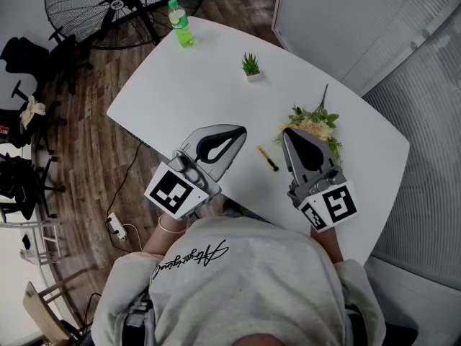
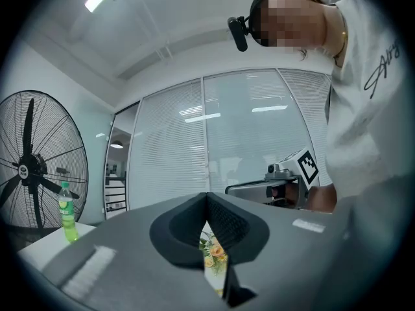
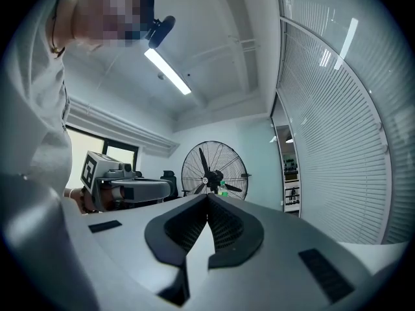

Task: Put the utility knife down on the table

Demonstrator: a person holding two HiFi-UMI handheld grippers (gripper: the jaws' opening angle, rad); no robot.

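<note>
Jaws first: both pairs are closed and empty. In the left gripper view the jaws of the left gripper (image 2: 207, 195) meet at their tips with nothing caught, only the flowers (image 2: 214, 254) showing through the gap lower down. In the right gripper view the right gripper (image 3: 207, 197) is likewise pressed together on nothing. From the head view both grippers hang level over the near edge of the desk (image 1: 202, 85), tips pointing away from the person. The knife (image 1: 267, 158) lies flat on the white top between them, nearer the right gripper and touching neither. By that, the put-down looks done: the knife rests on the desk and no jaws hold it, so the step in hand is most likely the pause after release. What is left, if anything, is to draw the right gripper back and clear. That calls for a straight pull toward the person, without swinging across the knife, since a light thing on a smooth top would probably skid at a nudge. The knife itself is slim and short, with a yellow body and a dark far end. It lies aslant, its far end turned toward the left gripper. It is too small here to tell whether the blade is out. The flowers lie just past the right gripper, apart from the knife; a small plant (image 1: 251, 65) and a bottle (image 1: 181, 24) stand well beyond.
</note>
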